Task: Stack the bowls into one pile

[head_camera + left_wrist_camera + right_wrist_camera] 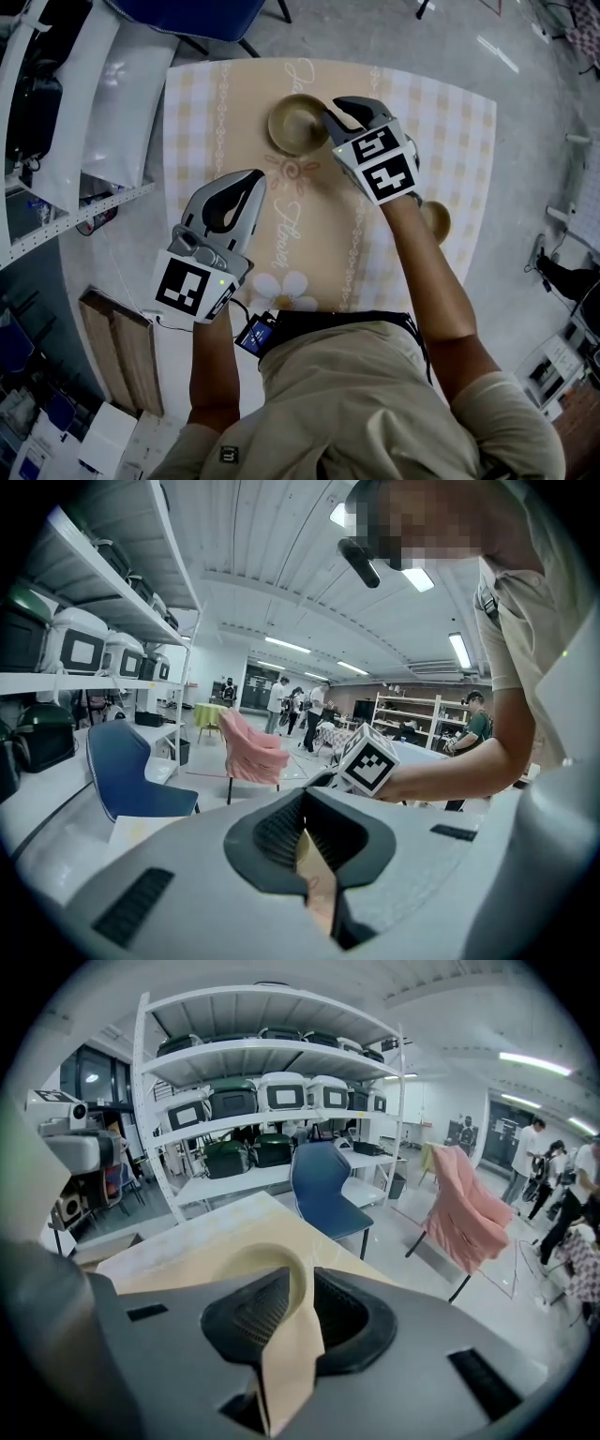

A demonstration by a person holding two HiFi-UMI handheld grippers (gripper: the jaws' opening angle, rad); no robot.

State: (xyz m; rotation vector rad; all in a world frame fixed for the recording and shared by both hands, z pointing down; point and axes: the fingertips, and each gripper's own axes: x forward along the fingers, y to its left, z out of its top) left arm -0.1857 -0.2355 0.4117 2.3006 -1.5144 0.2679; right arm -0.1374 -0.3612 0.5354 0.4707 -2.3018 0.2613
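A tan bowl (pixel 296 124) sits at the far middle of the checked tablecloth (pixel 450 131). My right gripper (pixel 330 118) is shut on its right rim; in the right gripper view the bowl's (pixel 246 1262) thin wall passes between the right gripper's (pixel 298 1288) jaws. A second, smaller tan bowl (pixel 437 221) lies at the right, half hidden behind my right forearm. My left gripper (pixel 246 184) hovers over the table's left part, well short of both bowls. In the left gripper view, the left gripper (pixel 314 855) has its jaws together with nothing between them.
A white shelf unit (pixel 89 112) stands close to the table's left edge, and a blue chair (pixel 192 14) is at the far side. Wooden boards (pixel 122 352) and boxes lie on the floor at the near left.
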